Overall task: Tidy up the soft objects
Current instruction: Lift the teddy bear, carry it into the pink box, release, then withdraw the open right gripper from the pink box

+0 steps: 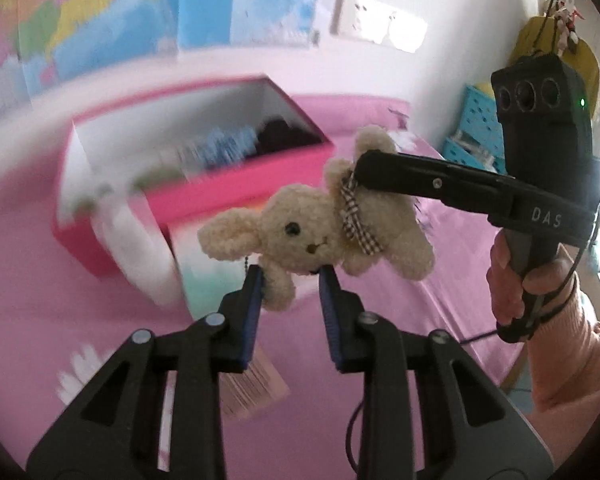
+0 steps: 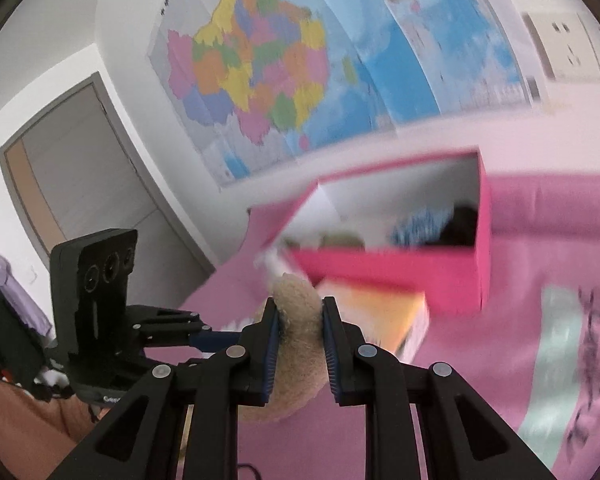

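A cream plush bunny with a checked bow hangs in the air between both grippers, above the pink bedspread. My left gripper is shut on its lower head and ear, and a paper tag dangles below. My right gripper comes in from the right and is shut on the bunny's neck and body. In the right wrist view the plush is squeezed between the right gripper's pads. Behind stands an open pink box with blurred blue and dark soft things inside.
A colourful flat book or carton lies in front of the box. Blue crates and a yellow bag stand at the right wall. A map covers the wall; a door is at the left. A hand holds the right tool.
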`<state>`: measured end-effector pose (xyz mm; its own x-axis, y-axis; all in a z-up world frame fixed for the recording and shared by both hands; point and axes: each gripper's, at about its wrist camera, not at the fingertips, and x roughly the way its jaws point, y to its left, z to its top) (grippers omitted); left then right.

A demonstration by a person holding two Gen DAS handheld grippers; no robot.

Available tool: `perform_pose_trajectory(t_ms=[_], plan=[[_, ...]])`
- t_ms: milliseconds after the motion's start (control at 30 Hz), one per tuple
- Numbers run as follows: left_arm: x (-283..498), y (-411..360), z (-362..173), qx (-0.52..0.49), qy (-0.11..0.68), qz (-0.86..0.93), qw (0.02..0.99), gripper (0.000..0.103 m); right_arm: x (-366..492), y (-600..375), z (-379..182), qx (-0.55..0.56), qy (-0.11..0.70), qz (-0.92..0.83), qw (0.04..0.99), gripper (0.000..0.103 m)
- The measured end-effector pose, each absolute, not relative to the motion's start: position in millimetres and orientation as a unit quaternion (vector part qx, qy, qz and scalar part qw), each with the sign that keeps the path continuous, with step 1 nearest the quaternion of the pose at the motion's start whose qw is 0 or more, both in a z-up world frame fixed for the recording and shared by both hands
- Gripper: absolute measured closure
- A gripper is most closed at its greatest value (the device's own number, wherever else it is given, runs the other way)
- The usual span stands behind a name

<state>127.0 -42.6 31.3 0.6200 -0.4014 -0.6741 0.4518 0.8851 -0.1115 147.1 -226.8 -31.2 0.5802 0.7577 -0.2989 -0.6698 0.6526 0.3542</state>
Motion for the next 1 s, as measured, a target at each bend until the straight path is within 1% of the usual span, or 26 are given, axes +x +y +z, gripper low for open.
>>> perform_pose_trajectory(t_ms=[100, 267, 467, 733, 767, 833, 900, 933, 967, 1000], plan=[[151.7, -40.9, 44.5, 0.038, 0.356, -0.221, 0.907, 0.072, 170.4, -224.6, -18.3, 0.111, 0.209, 0.404, 0.884, 0.083], [189.5, -41.0, 49.4, 0.037, 0.357, -0.200, 0.912, 0.072, 217.0, -224.1, -7.9, 0.130, 0.214, 0.396, 0.883, 0.083], [224.8, -41.4, 43.1, 0.027, 0.374, -0.184, 0.909, 0.072, 260.1, -219.6, -12.7, 0.148, 0.237, 0.386, 0.879, 0.083], [247.7, -46.7, 32.0, 0.023, 0.391, -0.159, 0.906, 0.072, 298.3, -217.2, -24.4, 0.154, 0.267, 0.361, 0.880, 0.082], [248.8, -48.0, 30.7, 0.026, 0.391, -0.154, 0.907, 0.072, 301.1, -216.6, -26.2, 0.151, 0.271, 0.352, 0.883, 0.080], [248.4, -50.7, 28.9, 0.034, 0.389, -0.147, 0.909, 0.072, 302.3, -214.6, -27.9, 0.136, 0.273, 0.334, 0.892, 0.080], [245.7, -52.8, 29.8, 0.040, 0.382, -0.138, 0.913, 0.072, 301.2, -211.4, -26.9, 0.116, 0.277, 0.310, 0.902, 0.073], [245.3, -53.8, 30.7, 0.043, 0.379, -0.136, 0.915, 0.072, 300.0, -211.3, -26.6, 0.110, 0.278, 0.299, 0.906, 0.064], [240.7, -55.0, 32.6, 0.047, 0.371, -0.134, 0.918, 0.071, 298.1, -212.4, -26.3, 0.109, 0.277, 0.290, 0.910, 0.059], [236.9, -56.0, 34.2, 0.051, 0.364, -0.131, 0.921, 0.070, 294.8, -213.9, -25.3, 0.107, 0.272, 0.283, 0.914, 0.058]])
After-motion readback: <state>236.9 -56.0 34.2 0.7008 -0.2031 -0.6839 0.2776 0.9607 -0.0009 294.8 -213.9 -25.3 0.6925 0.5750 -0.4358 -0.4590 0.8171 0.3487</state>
